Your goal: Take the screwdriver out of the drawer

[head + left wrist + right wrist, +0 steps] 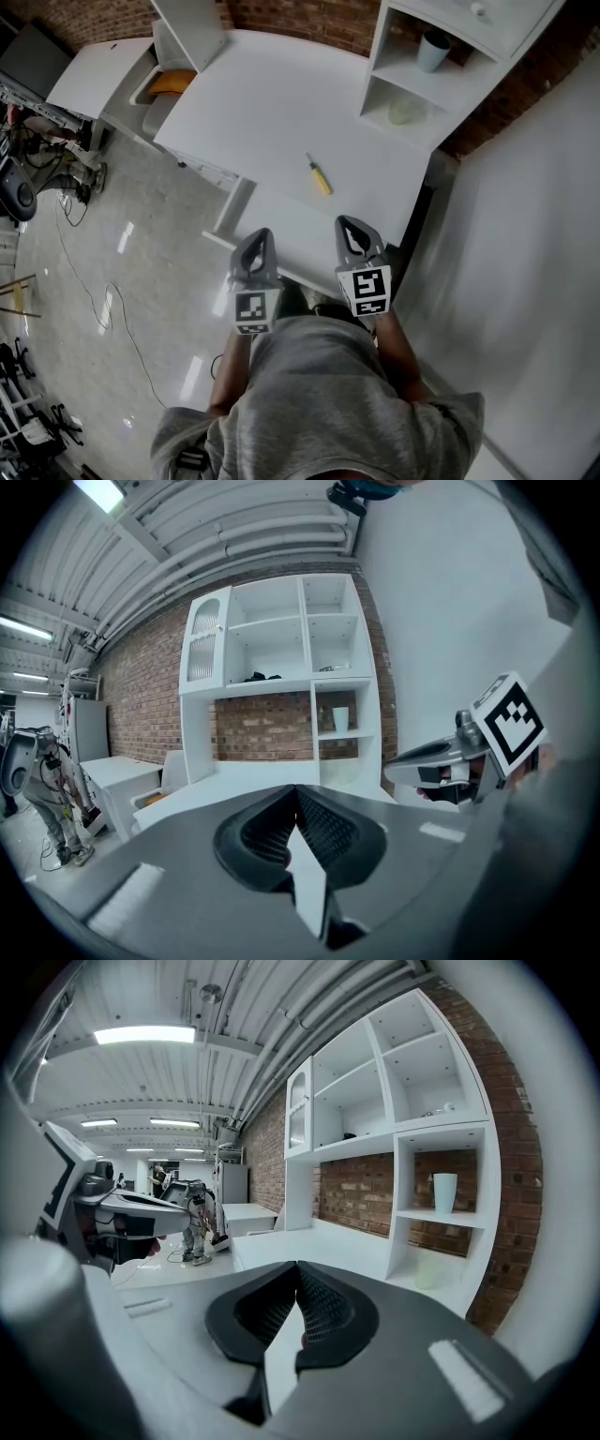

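Note:
A yellow-handled screwdriver [320, 176] lies flat on the white desk [272, 112], a little beyond both grippers. My left gripper [260, 236] hovers at the desk's near edge with its jaws together and nothing between them. My right gripper [348, 226] is beside it, just short of the screwdriver, also shut and empty. In the left gripper view the jaw tips [298, 791] meet, and the right gripper [450, 754] shows at the side. In the right gripper view the jaw tips [298, 1268] meet too. No drawer shows open.
A white shelf unit [441, 84] stands at the desk's far right, with a pale cup [433, 50] and a greenish bowl [406, 112] in its compartments. A white chair [173, 66] is at the far left. Cables lie on the glossy floor [103, 272]. A white wall [534, 253] rises on the right.

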The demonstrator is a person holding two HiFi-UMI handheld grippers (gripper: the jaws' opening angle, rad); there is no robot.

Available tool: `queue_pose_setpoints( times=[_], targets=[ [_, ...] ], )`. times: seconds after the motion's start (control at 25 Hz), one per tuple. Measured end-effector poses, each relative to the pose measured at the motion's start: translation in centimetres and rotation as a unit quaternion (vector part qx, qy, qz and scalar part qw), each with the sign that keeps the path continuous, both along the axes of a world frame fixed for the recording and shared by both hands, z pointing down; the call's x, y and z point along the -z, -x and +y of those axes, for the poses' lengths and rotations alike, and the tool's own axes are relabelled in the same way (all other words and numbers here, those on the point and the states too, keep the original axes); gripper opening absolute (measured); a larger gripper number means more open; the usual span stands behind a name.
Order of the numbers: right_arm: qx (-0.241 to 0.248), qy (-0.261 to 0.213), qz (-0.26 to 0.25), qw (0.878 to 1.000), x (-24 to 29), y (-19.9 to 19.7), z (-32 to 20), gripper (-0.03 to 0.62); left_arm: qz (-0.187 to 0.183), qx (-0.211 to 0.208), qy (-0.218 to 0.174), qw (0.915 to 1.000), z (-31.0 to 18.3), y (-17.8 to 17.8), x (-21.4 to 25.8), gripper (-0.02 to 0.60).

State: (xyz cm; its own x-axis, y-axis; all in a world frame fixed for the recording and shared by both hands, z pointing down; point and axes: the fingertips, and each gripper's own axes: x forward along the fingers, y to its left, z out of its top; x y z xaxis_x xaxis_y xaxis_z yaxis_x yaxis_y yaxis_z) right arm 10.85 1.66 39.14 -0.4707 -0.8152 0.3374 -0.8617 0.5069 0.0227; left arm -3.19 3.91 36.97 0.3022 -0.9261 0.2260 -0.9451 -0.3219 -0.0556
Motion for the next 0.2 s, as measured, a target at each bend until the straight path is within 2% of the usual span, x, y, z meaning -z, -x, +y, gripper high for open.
queue_pose_setpoints(
  times=[0.2],
  targets=[
    [0.002,0.003,0.002,1.0,-0.29,0.44,-0.15,0.003,-0.002,-0.002,-0.001,1.0,-0.27,0.22,-0.09,0.012]
  ],
)
